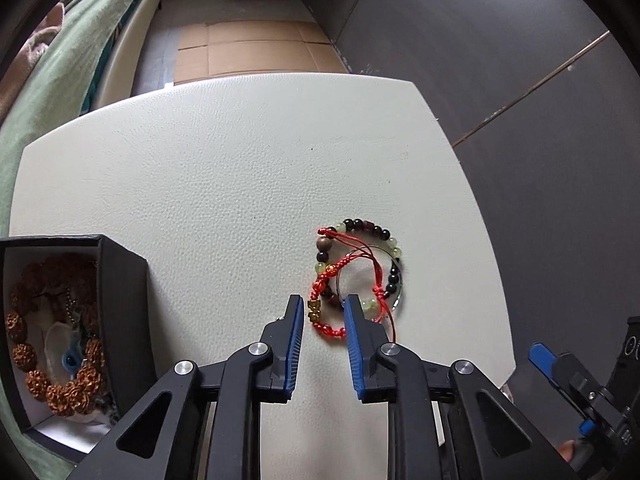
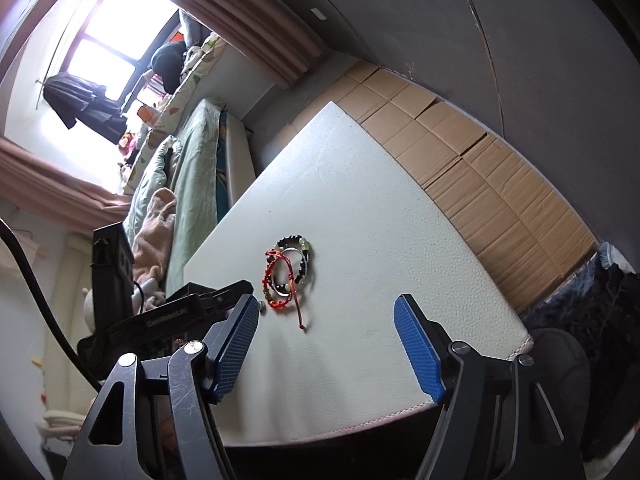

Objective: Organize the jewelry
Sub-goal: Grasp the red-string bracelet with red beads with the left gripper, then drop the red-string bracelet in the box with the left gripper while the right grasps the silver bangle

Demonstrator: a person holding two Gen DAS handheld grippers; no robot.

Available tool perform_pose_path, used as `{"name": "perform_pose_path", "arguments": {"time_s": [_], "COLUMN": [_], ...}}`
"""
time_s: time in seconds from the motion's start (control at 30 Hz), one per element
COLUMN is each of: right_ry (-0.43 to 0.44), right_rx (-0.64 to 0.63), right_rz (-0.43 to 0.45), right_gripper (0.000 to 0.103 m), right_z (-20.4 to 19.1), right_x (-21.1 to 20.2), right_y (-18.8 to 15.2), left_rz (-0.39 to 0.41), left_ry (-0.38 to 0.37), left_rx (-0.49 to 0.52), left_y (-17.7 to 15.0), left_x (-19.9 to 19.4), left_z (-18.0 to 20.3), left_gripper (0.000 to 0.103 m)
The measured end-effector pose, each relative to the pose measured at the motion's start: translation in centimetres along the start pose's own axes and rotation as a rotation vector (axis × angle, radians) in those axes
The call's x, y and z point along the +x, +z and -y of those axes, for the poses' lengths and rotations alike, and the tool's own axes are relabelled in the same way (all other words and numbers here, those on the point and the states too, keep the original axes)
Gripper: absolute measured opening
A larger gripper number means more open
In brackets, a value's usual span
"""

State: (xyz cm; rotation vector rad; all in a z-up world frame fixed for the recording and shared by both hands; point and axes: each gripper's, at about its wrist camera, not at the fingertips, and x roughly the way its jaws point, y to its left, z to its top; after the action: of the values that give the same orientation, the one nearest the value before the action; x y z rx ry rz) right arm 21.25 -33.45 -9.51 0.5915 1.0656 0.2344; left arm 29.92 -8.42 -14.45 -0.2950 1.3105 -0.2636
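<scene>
A red cord bracelet (image 1: 329, 330) with a gold charm lies on a dark-and-green bead bracelet (image 1: 384, 236) on the white table (image 1: 224, 184). My left gripper (image 1: 323, 307) is open, its blue fingers straddling the near end of the red bracelet, just above the table. A black jewelry box (image 1: 120, 280) at the left holds a brown seed-bead bracelet (image 1: 40, 384) and other pieces. In the right wrist view the bracelet pile (image 2: 288, 272) lies ahead of my right gripper (image 2: 326, 304), which is wide open and empty over the table's near edge.
The table's (image 2: 360, 208) right and near edges drop to a floor laid with cardboard (image 2: 500, 200). A bed with green bedding (image 2: 192, 160) runs along the left. The right gripper shows at the lower right of the left wrist view (image 1: 580, 384).
</scene>
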Motion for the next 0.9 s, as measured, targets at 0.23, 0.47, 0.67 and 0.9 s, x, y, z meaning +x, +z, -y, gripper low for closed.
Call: {"name": "perform_pose_path", "arguments": {"time_s": [0.23,0.47,0.67,0.9], "right_ry": [-0.026,-0.03,-0.018,-0.019], "right_rx": [0.017,0.013,-0.026,-0.067], "right_rz": [-0.008,-0.032,-0.04,-0.066], "right_gripper": [0.072,0.072,0.072,0.068], "right_z": [0.4,-0.3,-1.8,-3.7], "right_x": [-0.1,0.7,1.2,3.5], "right_y": [-0.2,-0.6,-0.8,-0.3], "left_rz": [-0.002,-0.012,0.013,0.074], "left_ry": [0.054,0.079,-0.005,-0.052], "left_rx": [0.028,0.04,0.005,-0.011], "left_y": [-0.3,-0.2,-1.1,-1.9], "left_x": [1.7,1.6,-1.0,-5.2], "left_z": [0.3,0.4,-0.7,-2.0], "left_gripper": [0.011,0.008,0.008,0.008]}}
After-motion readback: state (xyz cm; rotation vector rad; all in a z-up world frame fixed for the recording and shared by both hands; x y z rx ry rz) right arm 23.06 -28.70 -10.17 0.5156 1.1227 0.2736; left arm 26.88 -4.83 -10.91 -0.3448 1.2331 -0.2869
